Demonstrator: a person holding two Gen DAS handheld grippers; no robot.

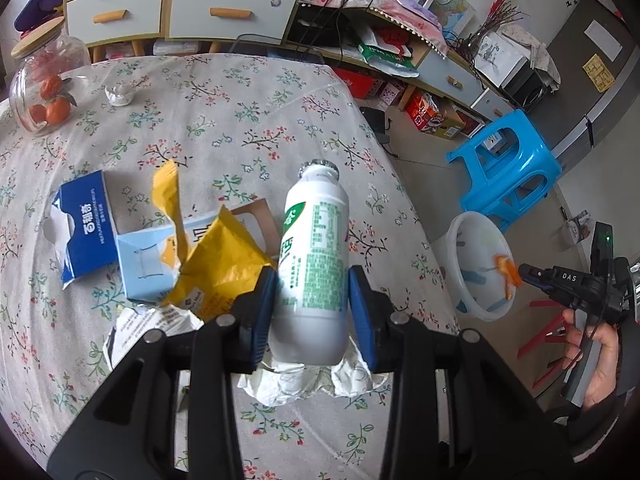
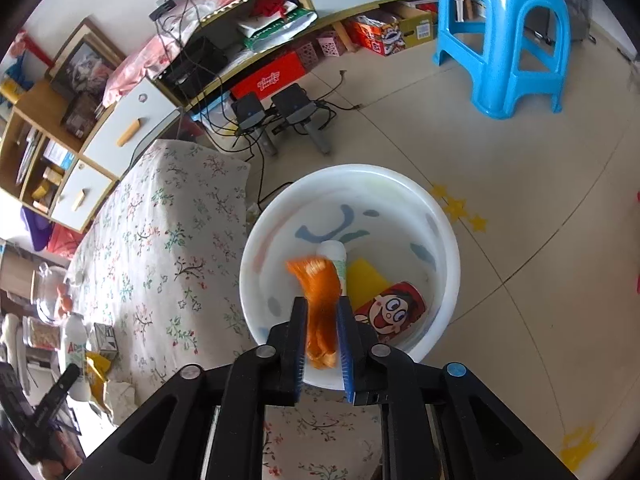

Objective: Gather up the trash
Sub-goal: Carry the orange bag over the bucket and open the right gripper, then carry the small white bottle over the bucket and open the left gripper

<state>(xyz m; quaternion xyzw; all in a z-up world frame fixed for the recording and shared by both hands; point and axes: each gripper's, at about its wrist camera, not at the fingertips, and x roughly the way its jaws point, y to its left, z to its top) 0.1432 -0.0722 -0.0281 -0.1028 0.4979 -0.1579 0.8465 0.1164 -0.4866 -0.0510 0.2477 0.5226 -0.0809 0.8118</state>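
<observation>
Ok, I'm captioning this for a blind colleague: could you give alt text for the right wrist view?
The right gripper pinches an orange peel above a white bin on the floor, which already holds a white bottle, a yellow wrapper and a red cartoon package. A floral-clothed table stands left, a blue stool behind.

Tablecloth [image 1: 224, 120]: off-white, printed with small red and green flower sprigs on dark twigs. Bottle [image 1: 314, 264], centre of the left view: white with green label print. Left gripper [image 1: 314, 300]: black arms, blue pads. Wrapper [image 1: 216, 264]: yellow. Carton [image 1: 82, 224], at left: dark blue with white lettering; the box [image 1: 144, 260] beside it is pale blue. Jar [image 1: 40, 88], upper left: clear glass, orange fruit inside. Stool [image 1: 506, 168]: bright blue. Bin [image 2: 448, 240]: white with grey-blue marks. Peel [image 2: 320, 296] in the right gripper [image 2: 323, 340]: orange. Floor [image 2: 500, 140]: beige, with yellow star stickers.
</observation>
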